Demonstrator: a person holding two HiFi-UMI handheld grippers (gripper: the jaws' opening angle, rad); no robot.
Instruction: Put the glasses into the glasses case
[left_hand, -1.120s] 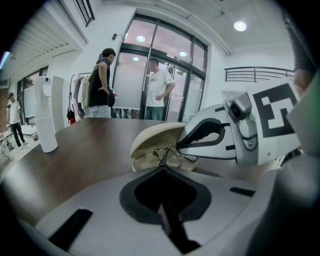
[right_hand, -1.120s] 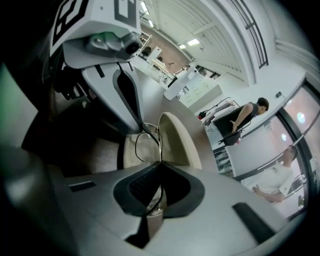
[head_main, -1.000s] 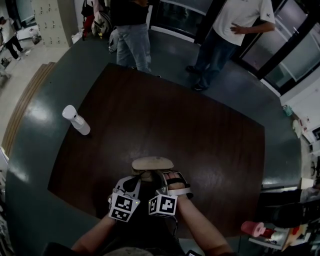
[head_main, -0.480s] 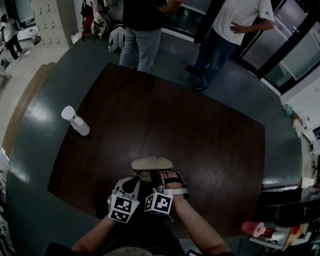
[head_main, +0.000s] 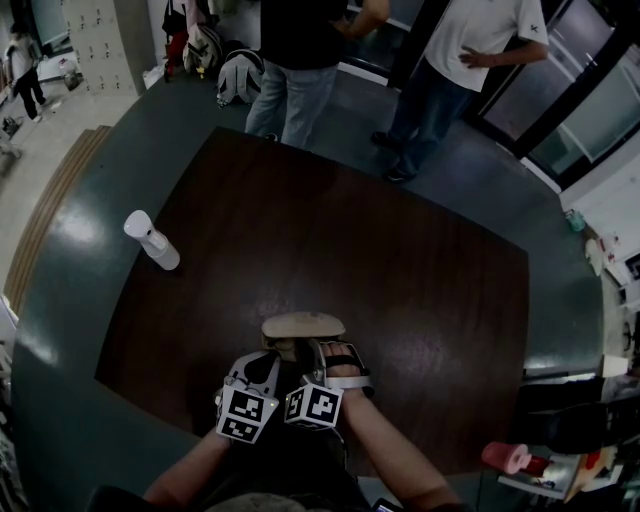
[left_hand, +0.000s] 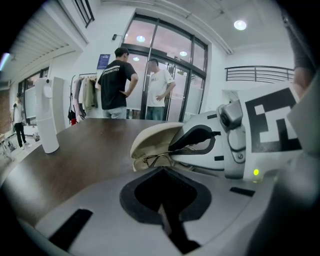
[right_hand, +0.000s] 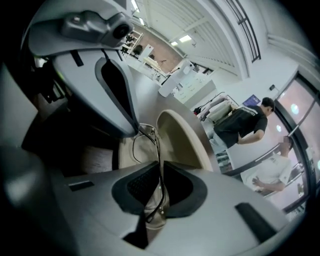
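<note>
Right gripper (right_hand: 159, 166) is pinching the glasses (right_hand: 149, 132), its jaws closed on the thin wire frame, with one lens showing between the pads. Ahead of its tips, the front of the glasses is reaching into the open case (right_hand: 186, 142), which is lying on the table (head_main: 400, 260) just in front of both grippers. The pale lid is standing up on the far side of the case from this gripper.

Left gripper (left_hand: 163, 189) is sitting just beside the right one, jaws together and holding nothing. Its tips are pointing at the near rim of the case; whether they are touching it cannot be told.

The step in hand looks like the seating of the glasses in the tray. They appear partly in, though the part in the jaws is not yet resting inside. The next move probably calls for easing the frame down flat into the tray, opening the right jaws without dragging the wire back out, and then shutting the lid. The left gripper may be needed to steady the case, since it looks light and could slide.

Apart from the glasses, nothing else is showing in the case. Well off to the left gripper's side, a white bottle (head_main: 152, 241) is standing on the table. Two people (head_main: 300, 60) are standing beyond the table's far edge.
</note>
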